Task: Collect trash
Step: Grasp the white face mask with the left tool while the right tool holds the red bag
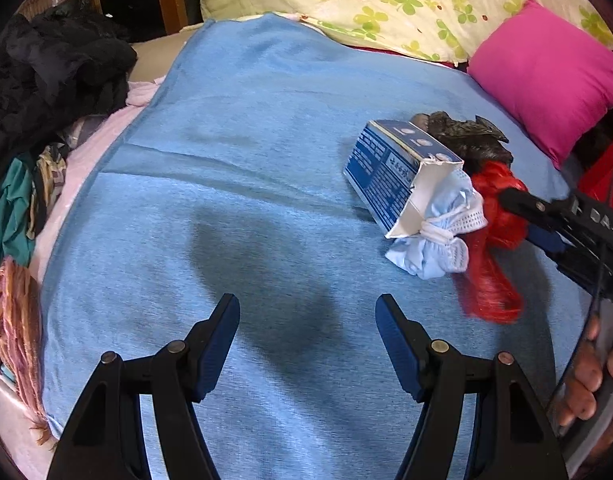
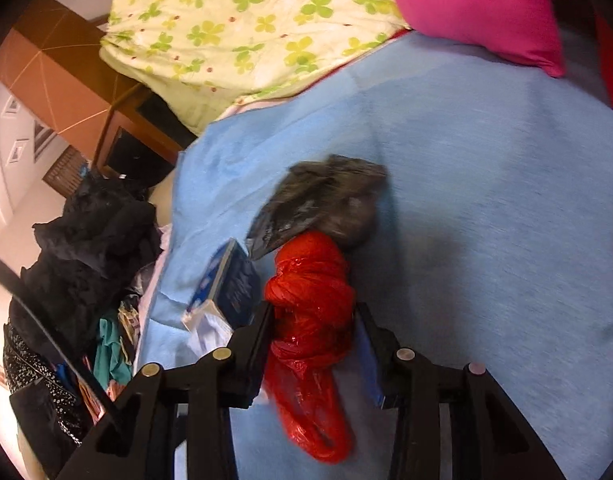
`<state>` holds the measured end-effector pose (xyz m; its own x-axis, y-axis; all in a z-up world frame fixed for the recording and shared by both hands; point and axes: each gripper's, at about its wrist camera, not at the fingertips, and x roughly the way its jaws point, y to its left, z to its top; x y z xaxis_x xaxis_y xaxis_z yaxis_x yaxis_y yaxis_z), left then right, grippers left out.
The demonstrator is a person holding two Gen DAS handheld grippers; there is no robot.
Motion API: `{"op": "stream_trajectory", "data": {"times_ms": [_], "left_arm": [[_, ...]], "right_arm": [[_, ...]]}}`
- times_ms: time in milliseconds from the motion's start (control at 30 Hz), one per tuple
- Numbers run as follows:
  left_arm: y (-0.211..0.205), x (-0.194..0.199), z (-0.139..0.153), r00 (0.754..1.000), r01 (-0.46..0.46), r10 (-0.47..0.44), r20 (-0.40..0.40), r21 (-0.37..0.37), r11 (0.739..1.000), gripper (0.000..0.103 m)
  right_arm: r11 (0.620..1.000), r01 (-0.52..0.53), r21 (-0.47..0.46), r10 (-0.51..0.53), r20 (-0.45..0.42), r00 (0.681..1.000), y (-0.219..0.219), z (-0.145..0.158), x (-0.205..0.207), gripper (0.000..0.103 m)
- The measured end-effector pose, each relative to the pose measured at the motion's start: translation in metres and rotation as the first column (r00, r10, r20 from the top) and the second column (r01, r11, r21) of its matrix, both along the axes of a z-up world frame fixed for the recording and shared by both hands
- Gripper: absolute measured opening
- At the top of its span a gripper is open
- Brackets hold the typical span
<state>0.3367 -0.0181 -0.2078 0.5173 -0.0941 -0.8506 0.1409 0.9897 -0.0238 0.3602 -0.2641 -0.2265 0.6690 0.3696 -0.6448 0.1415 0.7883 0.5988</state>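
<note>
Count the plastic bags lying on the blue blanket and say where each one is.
2. The red plastic bag lies between the right gripper fingers, beside the torn box. The dark plastic bag sits just beyond it, touching it. Others may be hidden.

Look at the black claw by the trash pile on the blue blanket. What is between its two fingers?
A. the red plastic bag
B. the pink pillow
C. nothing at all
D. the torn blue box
A: in the right wrist view the right gripper has its two fingers on either side of the knotted red plastic bag, while the torn blue box lies off to the side.
</note>
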Motion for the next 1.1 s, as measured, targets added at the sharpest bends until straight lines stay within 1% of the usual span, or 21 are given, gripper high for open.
{"op": "stream_trajectory", "data": {"times_ms": [100,200,367,500,600,800,933,1000,1067,1100], "left_arm": [[-0.001,0.003,-0.003,1.0,0.001,-0.002,-0.023,-0.04,0.999,0.071],[-0.006,0.004,-0.005,0.999,0.005,-0.008,-0.033,-0.063,0.998,0.071],[-0.025,0.007,-0.007,0.998,0.042,-0.048,-0.05,-0.114,0.993,0.071],[-0.042,0.01,-0.006,0.996,0.075,-0.08,-0.037,-0.128,0.989,0.071],[-0.051,0.016,-0.007,0.995,0.091,-0.095,-0.021,-0.125,0.988,0.071],[-0.061,0.028,-0.01,0.995,0.104,-0.104,0.007,-0.145,0.984,0.071],[-0.069,0.035,-0.012,0.994,0.105,-0.106,0.008,-0.169,0.98,0.071],[-0.074,0.037,-0.016,0.993,0.115,-0.117,-0.001,-0.163,0.98,0.065],[-0.077,0.037,-0.021,0.992,0.121,-0.126,-0.017,-0.16,0.98,0.051],[-0.079,0.038,-0.023,0.991,0.123,-0.128,-0.023,-0.162,0.979,0.049]], "right_arm": [[1.0,0.004,-0.003,-0.004,-0.012,1.0,-0.011,0.004,-0.011,0.043],[1.0,0.003,-0.007,-0.003,0.005,1.0,-0.017,0.013,-0.022,0.043],[0.997,0.008,-0.079,-0.006,0.034,0.999,-0.023,0.03,-0.038,0.043],[0.995,0.012,-0.099,-0.007,0.052,0.999,-0.028,0.039,-0.053,0.043],[0.994,0.015,-0.105,-0.009,0.063,0.998,-0.033,0.044,-0.065,0.043],[0.995,0.02,-0.102,-0.01,0.099,0.995,-0.037,0.054,-0.087,0.043],[0.995,0.027,-0.097,-0.016,0.117,0.993,-0.04,0.059,-0.102,0.043],[0.995,0.03,-0.097,-0.017,0.128,0.992,-0.041,0.061,-0.11,0.043],[0.994,0.031,-0.107,-0.017,0.137,0.99,-0.04,0.064,-0.115,0.043],[0.993,0.032,-0.116,-0.015,0.141,0.99,-0.04,0.065,-0.117,0.043]]}}
